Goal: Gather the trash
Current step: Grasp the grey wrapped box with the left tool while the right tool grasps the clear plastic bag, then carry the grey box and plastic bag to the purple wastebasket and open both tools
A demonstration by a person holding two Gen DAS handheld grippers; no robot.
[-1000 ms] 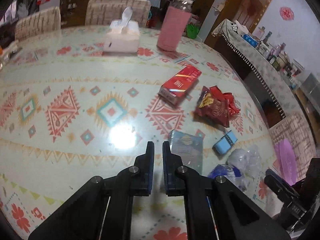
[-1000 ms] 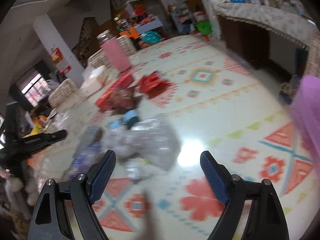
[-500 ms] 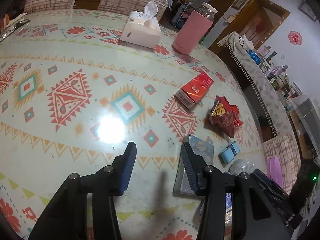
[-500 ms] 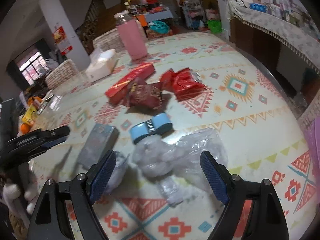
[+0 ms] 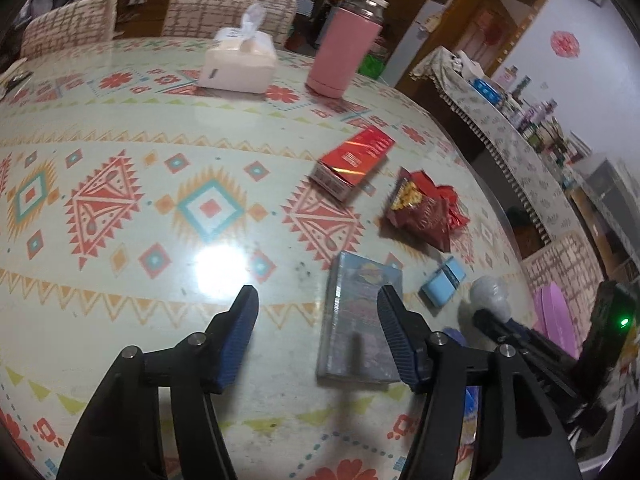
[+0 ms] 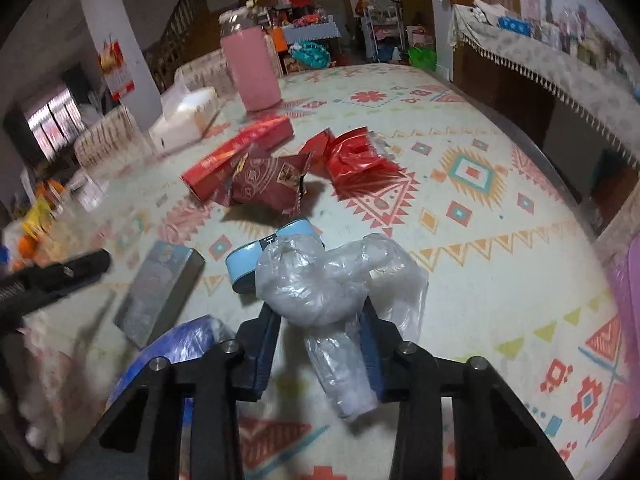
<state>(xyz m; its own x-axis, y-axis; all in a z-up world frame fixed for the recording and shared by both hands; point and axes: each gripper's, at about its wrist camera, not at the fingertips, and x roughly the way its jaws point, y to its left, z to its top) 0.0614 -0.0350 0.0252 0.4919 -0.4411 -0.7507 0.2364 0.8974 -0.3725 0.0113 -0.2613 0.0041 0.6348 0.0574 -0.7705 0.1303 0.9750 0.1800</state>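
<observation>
Since a second ago, both tongs are changing: right gripper (image 6: 318, 354) is clamping the clear plastic bag (image 6: 332, 280) at the table's (image 5: 120, 128) near right, ready for lifting; left gripper (image 5: 316, 336) is opening, empty, beside the grey box (image 5: 358, 316).

On your worktop (image 5: 120, 300), take the flat foil packet (image 5: 360, 312) as landmark. Just right of it lies the small box (image 5: 443, 283), with the crumpled plastic bag (image 6: 332, 280) touching that box's near side. Beyond the packet sit the snack bag (image 5: 420, 212) and, left of it, the long carton (image 5: 352, 164). Well behind the packet stand the tissue box (image 5: 240, 64) and the tumbler (image 5: 344, 56).
</observation>
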